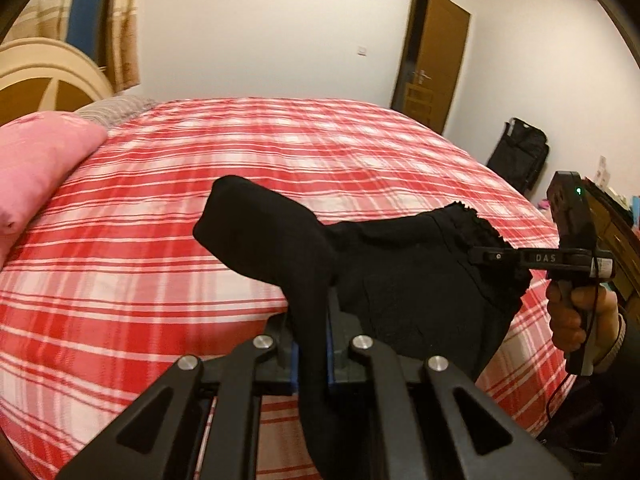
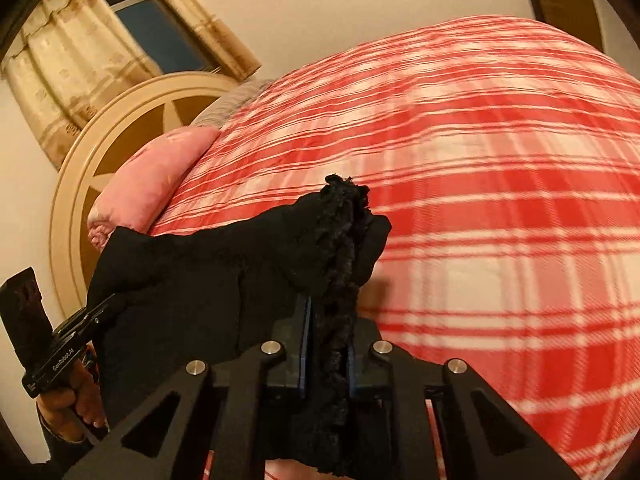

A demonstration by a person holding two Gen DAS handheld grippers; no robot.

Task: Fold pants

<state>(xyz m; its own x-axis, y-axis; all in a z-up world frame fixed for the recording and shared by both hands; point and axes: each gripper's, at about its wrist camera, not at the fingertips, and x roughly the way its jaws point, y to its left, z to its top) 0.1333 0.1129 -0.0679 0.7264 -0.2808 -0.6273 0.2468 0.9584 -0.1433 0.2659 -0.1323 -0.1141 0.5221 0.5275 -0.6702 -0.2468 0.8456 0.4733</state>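
Observation:
Black pants (image 1: 400, 264) hang in the air above the bed, stretched between both grippers. My left gripper (image 1: 310, 320) is shut on one smooth end of the fabric, which sticks up past the fingers. The right gripper (image 1: 486, 257) shows at the right of the left wrist view, clamped on the frilly waistband edge, with a hand (image 1: 576, 312) on its grip. In the right wrist view the pants (image 2: 224, 272) fill the lower left. My right gripper (image 2: 329, 320) is shut on the ruffled waistband. The left gripper (image 2: 106, 306) bites the far corner at the left.
Below lies a bed with a red-and-white plaid cover (image 1: 248, 168), a pink pillow (image 1: 36, 164) at its left and a rounded headboard (image 2: 100, 152). A brown door (image 1: 436, 64), a black bag (image 1: 518, 152) and a wooden cabinet (image 1: 616, 232) stand at the right.

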